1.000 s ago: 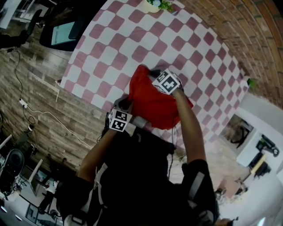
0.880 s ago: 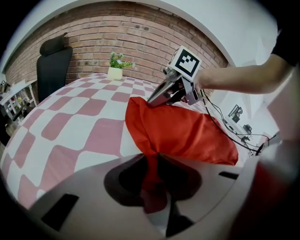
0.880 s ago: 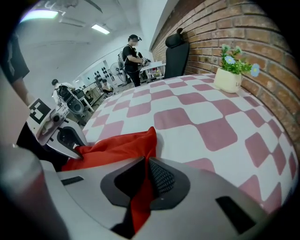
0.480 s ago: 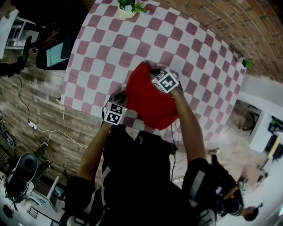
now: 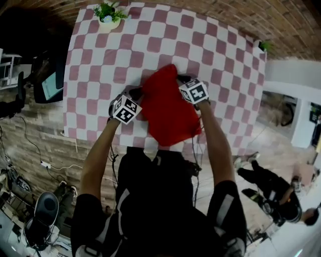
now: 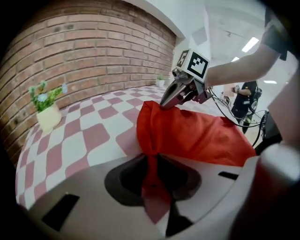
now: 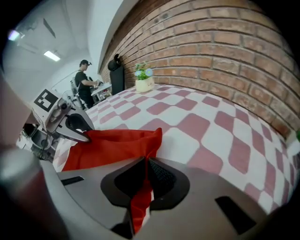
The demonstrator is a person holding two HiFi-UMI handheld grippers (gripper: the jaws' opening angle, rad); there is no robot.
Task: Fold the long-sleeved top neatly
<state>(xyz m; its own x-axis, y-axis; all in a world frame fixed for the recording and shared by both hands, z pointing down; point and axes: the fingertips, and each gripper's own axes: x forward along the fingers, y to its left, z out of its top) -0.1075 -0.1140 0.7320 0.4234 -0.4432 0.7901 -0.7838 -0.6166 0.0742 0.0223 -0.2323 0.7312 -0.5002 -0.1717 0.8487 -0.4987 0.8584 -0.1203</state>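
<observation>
Since a second ago: I've swung both tools level, side by side at far edge of red fabric long-sleeved top (image 5: 168, 113). Left tool (image 6: 151, 161): jaws just been closing, clamped on bunched red corner. Right tool (image 7: 143, 171): pinched tight on other corner. Top lies on red-and-white checked counter (image 5: 220, 55), reaching its near edge. Small potted plant (image 5: 108, 15) at far corner.

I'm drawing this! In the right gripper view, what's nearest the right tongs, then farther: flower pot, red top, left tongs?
1. Red top, pinched in the right tongs.
2. Left tongs, at left, just tightened on the top's other end.
3. Flower pot, far back by the brick wall.
</observation>
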